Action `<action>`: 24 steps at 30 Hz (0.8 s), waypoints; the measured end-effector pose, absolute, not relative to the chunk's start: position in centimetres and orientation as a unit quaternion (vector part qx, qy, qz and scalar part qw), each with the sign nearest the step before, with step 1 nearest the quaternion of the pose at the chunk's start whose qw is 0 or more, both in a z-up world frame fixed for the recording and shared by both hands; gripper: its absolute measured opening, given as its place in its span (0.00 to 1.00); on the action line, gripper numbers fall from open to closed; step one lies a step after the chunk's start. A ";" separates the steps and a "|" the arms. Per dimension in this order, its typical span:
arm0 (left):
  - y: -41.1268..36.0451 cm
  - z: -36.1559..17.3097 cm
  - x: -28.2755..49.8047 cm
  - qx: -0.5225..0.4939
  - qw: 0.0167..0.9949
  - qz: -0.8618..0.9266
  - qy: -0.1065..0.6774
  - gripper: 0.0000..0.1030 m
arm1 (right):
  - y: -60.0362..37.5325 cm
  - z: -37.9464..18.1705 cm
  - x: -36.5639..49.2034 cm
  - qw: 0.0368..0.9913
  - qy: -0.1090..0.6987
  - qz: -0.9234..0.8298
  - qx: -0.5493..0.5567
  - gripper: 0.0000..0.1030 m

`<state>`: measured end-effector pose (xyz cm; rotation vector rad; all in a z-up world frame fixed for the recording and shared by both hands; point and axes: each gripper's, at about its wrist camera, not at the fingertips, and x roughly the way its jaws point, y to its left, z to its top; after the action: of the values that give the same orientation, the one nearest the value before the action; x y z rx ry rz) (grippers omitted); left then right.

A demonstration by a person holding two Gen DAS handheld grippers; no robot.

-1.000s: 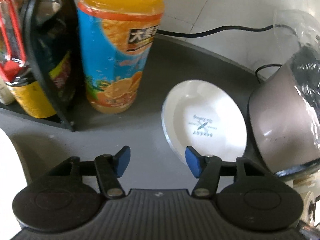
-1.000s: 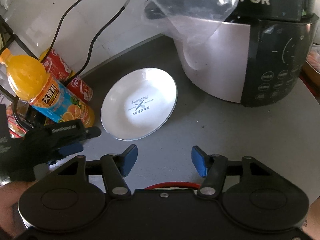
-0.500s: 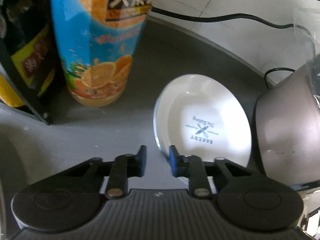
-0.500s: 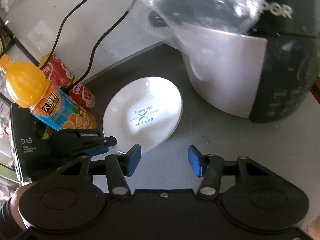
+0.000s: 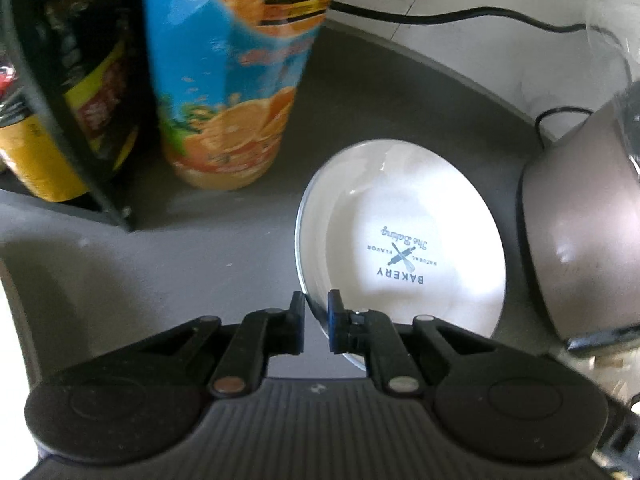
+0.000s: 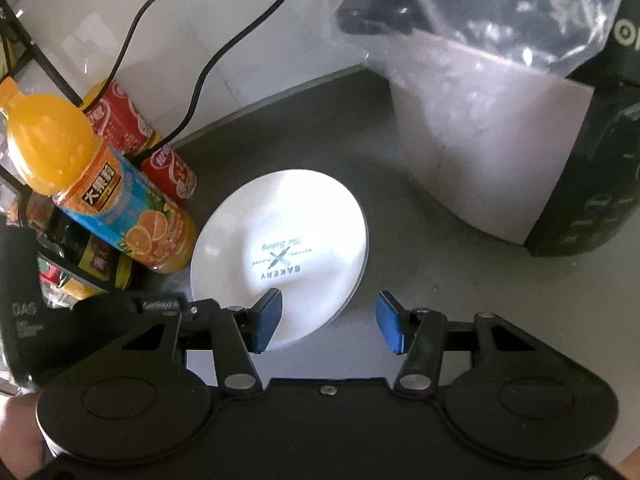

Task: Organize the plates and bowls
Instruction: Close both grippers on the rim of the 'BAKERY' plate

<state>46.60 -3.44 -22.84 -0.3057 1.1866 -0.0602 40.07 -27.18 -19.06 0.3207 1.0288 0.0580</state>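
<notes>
- Grey countertop [image 6: 460, 280] runs under everything I see, meeting a white tiled wall [image 6: 120, 12] at the back, with black cables [image 6: 200, 76] hanging down it.
- Far left, a black wire rack [image 5: 60, 120] holds dark sauce bottles [image 5: 100, 92]; I cannot read their labels.
- Just beside the rack stands an orange juice bottle [image 6: 100, 184], with red cans [image 6: 140, 136] behind it against the wall.
- My left gripper [image 5: 316, 320] has its jaws drawn narrow, pinching the near left rim of the white plate [image 5: 400, 240]: one finger sits outside the rim, the blue pad inside.
- That plate, printed "BAKERY" in its middle, lies on the counter between the juice bottle and the rice cooker [image 6: 500, 152], near both. From these views I cannot tell whether its gripped edge has left the surface.
- My right gripper [image 6: 328, 320] hangs wide apart and holds nothing; its left pad [image 6: 266, 318] sits over the plate's near edge, its right pad over bare counter.
- On the right, the rice cooker has a pale body and dark control panel, with a clear plastic bag [image 6: 480, 8] draped over its top.
</notes>
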 end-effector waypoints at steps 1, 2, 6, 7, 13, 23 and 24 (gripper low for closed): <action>-3.3 -22.7 46.3 -0.133 0.818 -0.029 0.558 0.09 | -27.0 -19.3 40.1 0.855 0.495 0.028 0.150 0.50; -3.2 -22.7 46.1 -0.125 0.818 -0.030 0.561 0.10 | -26.9 -19.5 40.1 0.853 0.499 0.027 0.149 0.50; -2.2 -22.4 45.3 -0.109 0.810 -0.034 0.575 0.10 | -26.8 -20.1 40.0 0.842 0.516 0.024 0.155 0.50; -2.0 -22.4 45.1 -0.106 0.809 -0.033 0.577 0.10 | -26.8 -20.2 40.0 0.841 0.519 0.025 0.155 0.50; -0.5 -22.2 43.7 -0.099 0.801 -0.034 0.589 0.10 | -26.0 -20.6 40.4 0.831 0.536 0.032 0.146 0.51; 2.1 -22.1 43.6 -0.083 0.791 -0.018 0.606 0.09 | -24.7 -21.4 42.1 0.813 0.558 0.062 0.155 0.51; 2.4 -22.1 43.7 -0.087 0.791 -0.016 0.606 0.09 | -24.6 -21.6 42.3 0.812 0.560 0.062 0.154 0.50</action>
<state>43.71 2.39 -22.09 -0.1863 1.3036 -0.0340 42.29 -24.61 -21.56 0.3297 1.1961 0.1334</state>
